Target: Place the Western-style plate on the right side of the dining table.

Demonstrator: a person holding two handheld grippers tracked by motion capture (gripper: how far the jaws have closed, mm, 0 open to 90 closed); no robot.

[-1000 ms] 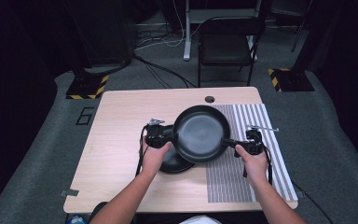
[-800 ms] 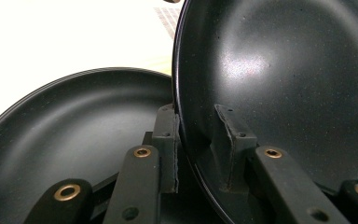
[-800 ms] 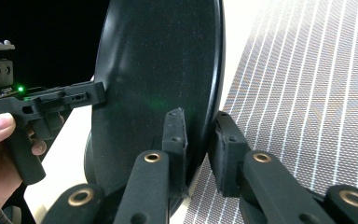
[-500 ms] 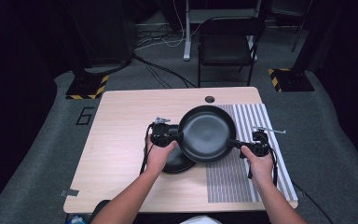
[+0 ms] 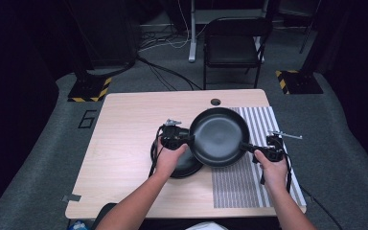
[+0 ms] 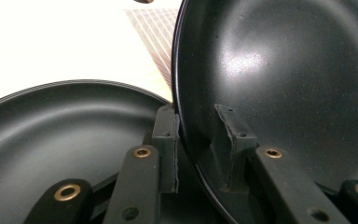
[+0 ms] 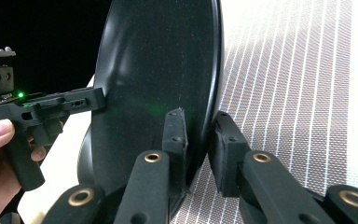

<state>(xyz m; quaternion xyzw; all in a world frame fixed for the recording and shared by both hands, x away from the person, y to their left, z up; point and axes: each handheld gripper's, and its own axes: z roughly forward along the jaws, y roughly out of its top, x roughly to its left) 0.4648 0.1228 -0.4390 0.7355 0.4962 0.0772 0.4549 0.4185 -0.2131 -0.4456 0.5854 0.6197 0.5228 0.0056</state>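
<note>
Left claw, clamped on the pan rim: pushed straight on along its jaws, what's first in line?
Likely the round black pan's own inner surface, since the left claw is shut on its rim; beyond it the right claw, though depth is unclear.

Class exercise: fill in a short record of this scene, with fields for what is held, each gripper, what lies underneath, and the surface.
held: black pan, lifted off the table
left gripper: shut on the pan's left rim
right gripper: shut on the pan's right rim
underneath: second black pan, resting on the table, partly under the held one
surface: wooden table with a striped mat on its right part
</note>
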